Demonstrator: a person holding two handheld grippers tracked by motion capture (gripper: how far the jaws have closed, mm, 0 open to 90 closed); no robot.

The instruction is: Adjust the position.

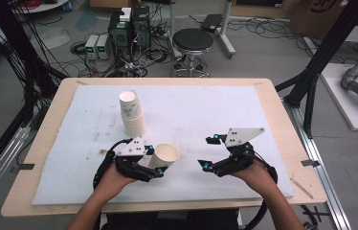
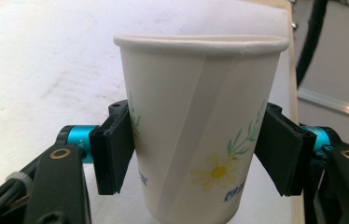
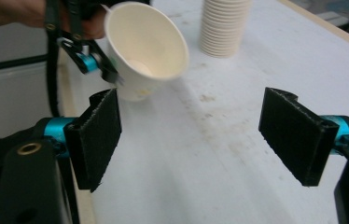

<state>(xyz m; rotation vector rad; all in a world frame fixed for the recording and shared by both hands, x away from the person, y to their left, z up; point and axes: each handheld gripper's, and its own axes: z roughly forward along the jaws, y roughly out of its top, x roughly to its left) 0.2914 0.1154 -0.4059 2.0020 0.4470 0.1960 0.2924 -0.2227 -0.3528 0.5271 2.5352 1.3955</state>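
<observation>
Between the two black pads of the left gripper (image 2: 196, 149) sits a single paper cup (image 2: 200, 126), upright in the left gripper view, both pads pressed against its sides; the cup's base is cut off by the bottom edge of that view, and the pads hide part of its print. The print shows a green sprig on each side and a white daisy with a yellow centre; below the daisy there is small blue lettering, too blurred and partly wrapped round the wall to read, and more blue letters beside the left pad are half covered. From the high view the same cup (image 1: 165, 157) leans toward the right gripper (image 1: 207, 152), its mouth facing that way, and its lower part is hidden behind the left gripper (image 1: 154, 162). The right gripper view looks into the cup's open mouth (image 3: 147, 44), blurred, with the hand behind it cut off at the frame's top. The right gripper (image 3: 200, 126) stands wide with nothing between its pads, near the cup but apart from it. Beyond the left gripper stands a stack of paper cups (image 1: 131, 113) on the white mat (image 1: 215, 103), its top cut off in the right gripper view (image 3: 223, 25); faint green marks on it cannot be made out
</observation>
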